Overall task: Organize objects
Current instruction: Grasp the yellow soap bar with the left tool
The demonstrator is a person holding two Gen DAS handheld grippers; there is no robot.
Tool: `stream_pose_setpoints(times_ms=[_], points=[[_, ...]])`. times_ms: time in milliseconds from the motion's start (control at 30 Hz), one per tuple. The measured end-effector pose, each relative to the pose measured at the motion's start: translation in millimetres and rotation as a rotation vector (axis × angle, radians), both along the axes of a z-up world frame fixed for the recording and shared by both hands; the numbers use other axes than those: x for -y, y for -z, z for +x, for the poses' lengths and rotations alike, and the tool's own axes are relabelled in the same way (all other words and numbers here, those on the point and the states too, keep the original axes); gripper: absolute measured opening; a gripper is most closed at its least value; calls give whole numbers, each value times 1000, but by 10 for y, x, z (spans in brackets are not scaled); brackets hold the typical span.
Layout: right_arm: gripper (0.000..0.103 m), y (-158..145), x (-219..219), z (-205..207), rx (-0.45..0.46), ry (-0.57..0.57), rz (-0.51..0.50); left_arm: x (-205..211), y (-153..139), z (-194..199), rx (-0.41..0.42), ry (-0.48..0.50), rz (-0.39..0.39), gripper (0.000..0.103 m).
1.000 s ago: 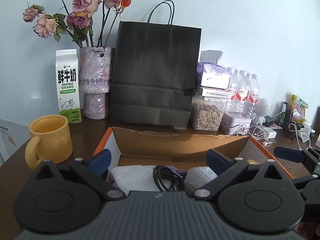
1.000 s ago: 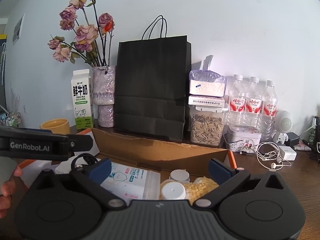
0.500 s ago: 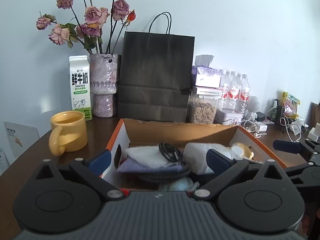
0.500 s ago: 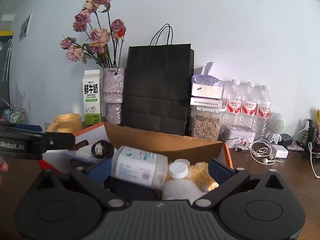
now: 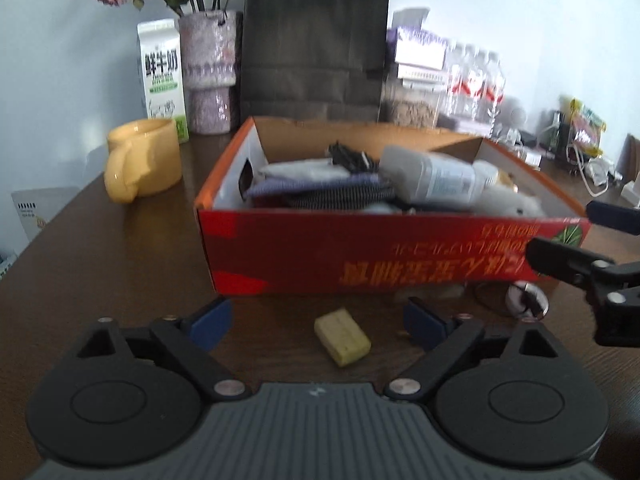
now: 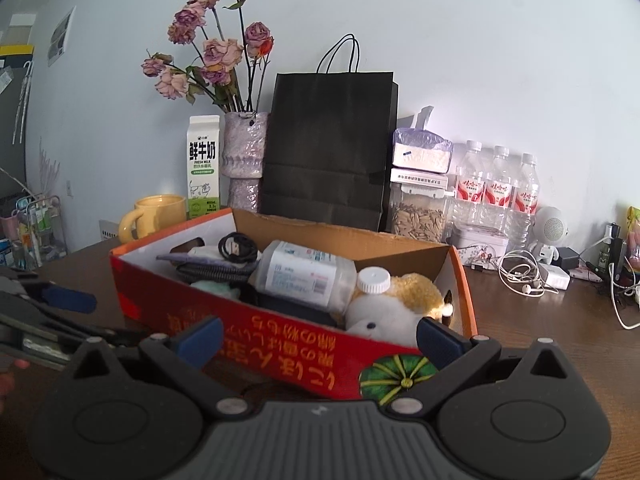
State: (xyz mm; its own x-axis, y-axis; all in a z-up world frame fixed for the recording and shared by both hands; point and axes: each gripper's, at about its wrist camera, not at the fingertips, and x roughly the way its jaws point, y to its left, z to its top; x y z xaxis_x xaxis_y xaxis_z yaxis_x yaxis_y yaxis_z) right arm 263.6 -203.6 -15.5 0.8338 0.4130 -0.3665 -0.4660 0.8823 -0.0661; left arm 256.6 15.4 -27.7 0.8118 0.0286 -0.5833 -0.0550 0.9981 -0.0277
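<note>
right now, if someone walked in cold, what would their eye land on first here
The red cardboard box at the table's centre, crammed with a clear plastic bottle, a white-and-yellow plush toy and a black coiled cable. Behind it stand a tall black paper bag and dried pink roses. A small yellow block lies on the table before the open left claw.

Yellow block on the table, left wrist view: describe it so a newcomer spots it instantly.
Find the red cardboard box in the middle of the dark wooden table. In front of its printed wall, on bare wood, lies a small pale yellow block. It is the only yellow, brick-shaped thing there; the round metal piece nearby is silver.
</note>
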Motion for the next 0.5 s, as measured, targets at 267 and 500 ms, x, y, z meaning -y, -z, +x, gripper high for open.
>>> stream_pose_setpoints(times_ms=[267,500], points=[[103,66,-7,-164,-21,-6,-13,-37,107,48,-35,-21,-44,22],[103,85,-70,-243,-34,-19,-19,-110,36,-100,-6,-37,-51,22]])
